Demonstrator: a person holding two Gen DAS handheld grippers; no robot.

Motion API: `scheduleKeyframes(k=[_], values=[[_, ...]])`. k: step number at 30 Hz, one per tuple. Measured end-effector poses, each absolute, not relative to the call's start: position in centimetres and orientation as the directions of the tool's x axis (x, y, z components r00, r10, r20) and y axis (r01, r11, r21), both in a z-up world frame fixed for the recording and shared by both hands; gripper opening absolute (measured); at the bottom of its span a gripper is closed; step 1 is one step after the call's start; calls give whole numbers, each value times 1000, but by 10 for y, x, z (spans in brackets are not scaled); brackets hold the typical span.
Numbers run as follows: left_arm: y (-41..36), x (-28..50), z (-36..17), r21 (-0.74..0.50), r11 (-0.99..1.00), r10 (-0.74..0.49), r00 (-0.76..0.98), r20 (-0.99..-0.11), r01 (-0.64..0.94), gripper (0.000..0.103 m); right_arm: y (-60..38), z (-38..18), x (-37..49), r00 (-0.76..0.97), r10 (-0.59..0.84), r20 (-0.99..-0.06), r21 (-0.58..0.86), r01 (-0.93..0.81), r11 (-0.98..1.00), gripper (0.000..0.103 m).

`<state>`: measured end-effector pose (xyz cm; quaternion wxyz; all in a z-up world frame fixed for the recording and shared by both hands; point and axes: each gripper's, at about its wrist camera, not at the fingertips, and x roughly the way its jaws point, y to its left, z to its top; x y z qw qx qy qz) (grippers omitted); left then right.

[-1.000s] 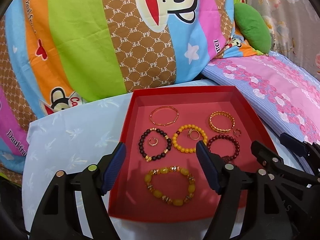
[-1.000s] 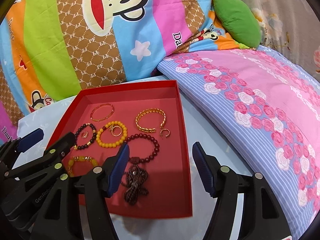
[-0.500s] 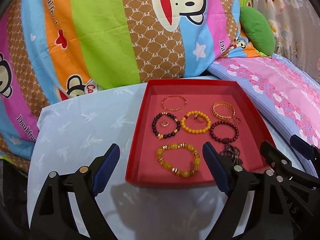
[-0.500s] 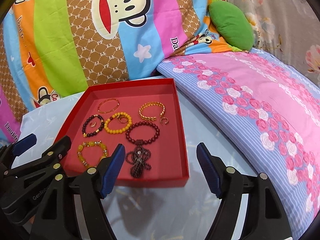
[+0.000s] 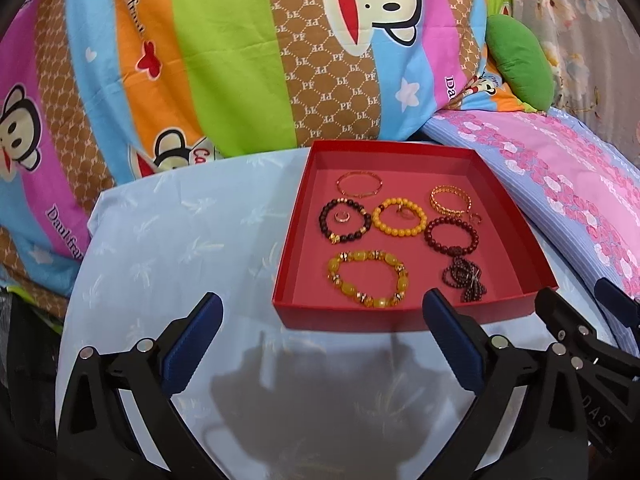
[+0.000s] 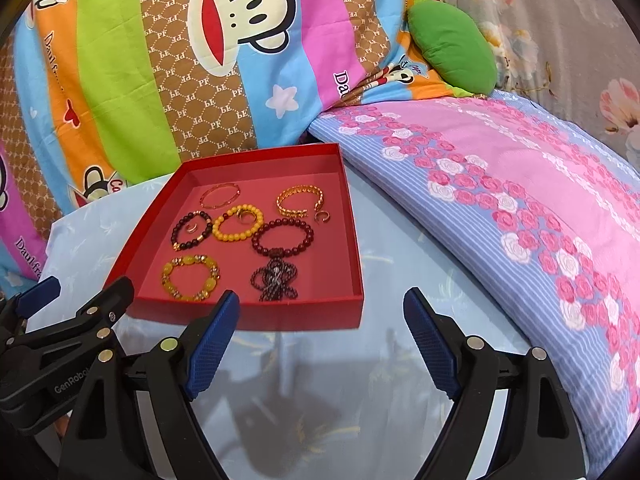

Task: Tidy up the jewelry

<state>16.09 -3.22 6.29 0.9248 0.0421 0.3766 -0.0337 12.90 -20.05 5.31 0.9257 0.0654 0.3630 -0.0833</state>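
- Right now, through the left wrist camera, I see my left claw (image 5: 320, 340) spread wide with nothing between its blue pads (image 5: 192, 346), hovering over the pale blue tabletop (image 5: 172, 248) just short of the red tray (image 5: 400, 316).
- Inside that tray lie a thin gold bangle (image 5: 359, 185) at the far side, a dark bead bracelet (image 5: 345, 220) with a small ring (image 5: 343, 217) inside it, a yellow bead bracelet (image 5: 399, 216) beside it, and a gold chain bracelet (image 5: 451, 199) to the right.
- Nearer me sit a chunky amber bracelet (image 5: 368, 278) and a maroon bead bracelet (image 5: 451, 235) whose dark beaded tassel (image 5: 464, 278) trails toward the tray's front wall.
- My right claw (image 5: 592, 320) shows at the right edge, close by the tray's near right corner.
- Behind the tray rises a striped monkey-print quilt (image 5: 240, 60).
- Through the right wrist camera, my right claw (image 6: 320, 334) is likewise wide open and holding nothing, poised over the tabletop (image 6: 400, 264) in front of the tray (image 6: 280, 316).
- All the jewelry rests on the tray floor: amber bracelet (image 6: 191, 277) at near left, tassel (image 6: 276, 280) beside it, maroon bracelet (image 6: 283, 237) above it, and an open ring (image 6: 322, 216) just beside the gold chain bracelet (image 6: 300, 201).
- My left claw (image 6: 80, 300) pokes in at the left, by the tray's near left corner.
- A pink rose-print pillow (image 6: 520, 208) lies to the right, with a green cushion (image 6: 452, 52) behind.
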Motion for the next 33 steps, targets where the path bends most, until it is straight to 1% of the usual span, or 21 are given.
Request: scheduleKeyframes(k=[6, 17, 33], values=[[-29, 150, 61, 57, 995, -15, 712, -702, 77, 96, -197, 50, 119, 721, -110, -684, 59, 206, 977, 81], [-19, 137, 58, 23, 999, -8, 706, -708, 34, 96, -190, 51, 107, 727, -119, -676, 44, 201, 979, 81], [-11, 132, 49, 9, 1000, -13, 688, -726, 28, 96, -183, 43, 101, 716, -114, -689, 39, 193, 980, 82]])
